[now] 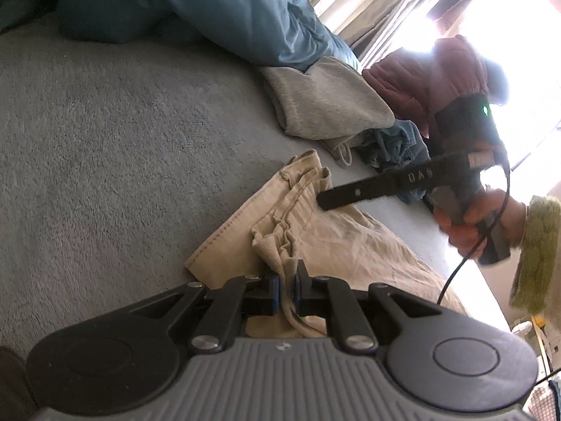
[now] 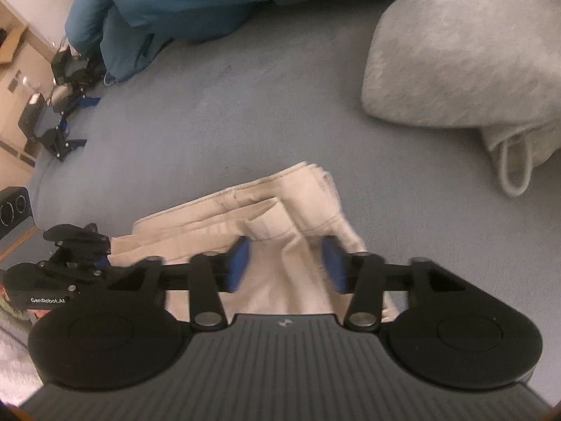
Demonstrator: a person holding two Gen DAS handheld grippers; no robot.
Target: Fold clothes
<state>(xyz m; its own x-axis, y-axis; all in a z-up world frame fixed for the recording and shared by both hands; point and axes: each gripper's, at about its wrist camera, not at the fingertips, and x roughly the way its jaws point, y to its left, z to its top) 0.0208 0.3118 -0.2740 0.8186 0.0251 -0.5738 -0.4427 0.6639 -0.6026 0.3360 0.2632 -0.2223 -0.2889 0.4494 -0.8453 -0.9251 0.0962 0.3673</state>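
Surface: grey-blue fleece bed cover (image 1: 105, 133), wide and mostly bare, bright window glare at the far right in the left wrist view.
Backdrop: blue duvet (image 1: 217, 7) bunched along the far edge; curtains (image 1: 385, 3) beside the window.
Task garment: beige trousers (image 1: 336, 238), lying on the cover in loose folds, waistband end gathered and ruffled toward the left gripper; seen in the right wrist view as stacked flat layers (image 2: 266, 217).
Left gripper (image 1: 286, 291): blue pads close together, clamped on a gathered ridge of the trousers, cloth pinched between them and a fold trailing beneath.
Right gripper (image 2: 285, 263): blue pads (image 2: 240, 263) well apart, trousers cloth lying between and under them; contact with the cloth hard to judge, pads blurred.
Right gripper, side view: long black finger (image 1: 378, 186) reaching over the trousers' waistband, held by a hand (image 1: 480, 228) with a green knit cuff (image 1: 540, 249), black cable (image 1: 459, 270) hanging from the handle.
Other clothes: grey garment (image 1: 326, 101) folded just beyond the trousers, with a loop (image 2: 515, 172) hanging at its edge; blue denim (image 1: 399, 147) crumpled beside it; dark red garment (image 1: 431, 77) behind.
Far corner: spare black grippers (image 2: 66, 112) resting at the cover's left edge, well apart from the trousers.
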